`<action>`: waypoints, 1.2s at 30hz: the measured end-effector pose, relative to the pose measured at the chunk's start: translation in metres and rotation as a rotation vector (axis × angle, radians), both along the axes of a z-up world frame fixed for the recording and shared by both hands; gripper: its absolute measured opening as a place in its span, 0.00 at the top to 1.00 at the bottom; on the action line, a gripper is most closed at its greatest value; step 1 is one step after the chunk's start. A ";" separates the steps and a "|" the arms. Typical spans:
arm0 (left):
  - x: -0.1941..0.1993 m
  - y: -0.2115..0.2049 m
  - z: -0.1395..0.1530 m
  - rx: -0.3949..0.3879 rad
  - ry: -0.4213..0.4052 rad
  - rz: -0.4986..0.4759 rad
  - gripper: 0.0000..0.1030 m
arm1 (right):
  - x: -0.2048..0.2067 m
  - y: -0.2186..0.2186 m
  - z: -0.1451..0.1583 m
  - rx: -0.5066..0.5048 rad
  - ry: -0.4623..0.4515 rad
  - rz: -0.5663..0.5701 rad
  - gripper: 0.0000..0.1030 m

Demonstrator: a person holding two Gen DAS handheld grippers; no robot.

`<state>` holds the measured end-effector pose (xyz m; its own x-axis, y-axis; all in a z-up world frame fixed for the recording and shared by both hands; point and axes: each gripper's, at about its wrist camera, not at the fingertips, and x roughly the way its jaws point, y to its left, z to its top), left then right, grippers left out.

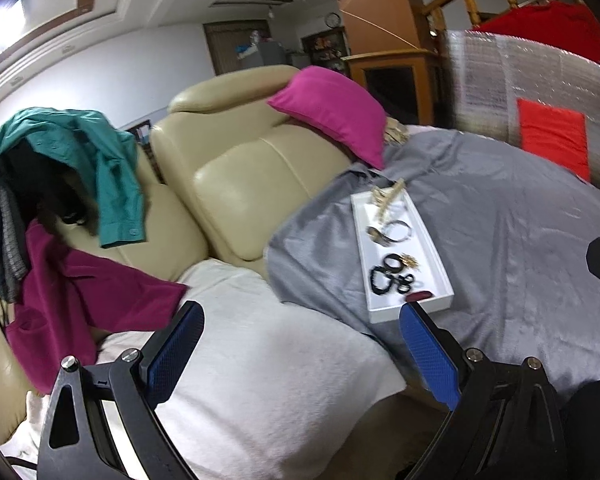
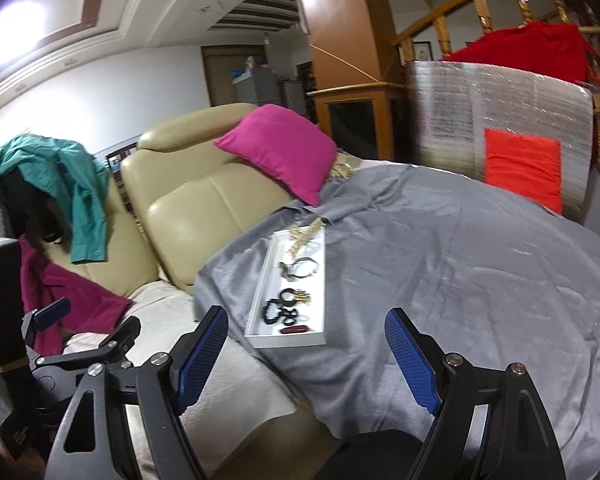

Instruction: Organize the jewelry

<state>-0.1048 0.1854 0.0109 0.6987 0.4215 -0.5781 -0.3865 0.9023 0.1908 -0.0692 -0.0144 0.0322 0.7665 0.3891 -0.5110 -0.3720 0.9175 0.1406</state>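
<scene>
A white tray (image 1: 432,240) lies on a grey cloth (image 1: 520,232), and it also shows in the right wrist view (image 2: 266,280). In it lie black bead bracelets (image 1: 384,278) (image 2: 276,310), a silver bangle (image 1: 398,230) (image 2: 306,266), gold pieces (image 1: 386,196) (image 2: 304,236) and a small dark red item (image 1: 419,296) (image 2: 296,329). My left gripper (image 1: 300,328) is open and empty, held above the white blanket, short of the tray. My right gripper (image 2: 306,330) is open and empty, just before the tray's near edge. The left gripper also shows in the right wrist view (image 2: 92,316).
A beige leather sofa (image 1: 240,168) stands behind, with a magenta cushion (image 1: 332,108), a teal shirt (image 1: 80,140) and a magenta garment (image 1: 80,288). A white blanket (image 1: 260,360) covers the seat. A silver foil panel (image 1: 520,80) with a red cushion (image 1: 552,136) stands at the back right.
</scene>
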 end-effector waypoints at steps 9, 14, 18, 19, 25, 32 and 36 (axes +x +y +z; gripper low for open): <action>0.034 -0.024 0.000 0.005 0.028 -0.041 0.05 | 0.028 -0.029 -0.005 0.026 0.014 -0.053 0.19; 0.043 -0.026 0.003 0.014 0.029 -0.035 0.05 | 0.035 -0.029 -0.003 0.020 0.008 -0.039 0.19; 0.049 -0.022 0.004 0.009 0.039 -0.022 0.05 | 0.041 -0.024 0.001 0.016 0.007 -0.022 0.19; 0.050 -0.020 0.004 0.007 0.040 -0.019 0.05 | 0.043 -0.023 0.001 0.015 0.007 -0.018 0.19; 0.057 -0.008 0.007 0.001 0.039 0.009 0.05 | 0.053 -0.008 0.004 -0.001 0.002 0.015 0.19; 0.063 0.010 0.011 -0.005 0.035 0.051 0.05 | 0.065 0.010 0.003 -0.016 0.011 0.050 0.19; 0.064 0.020 0.012 -0.011 0.031 0.071 0.05 | 0.068 0.022 0.001 -0.028 0.013 0.073 0.19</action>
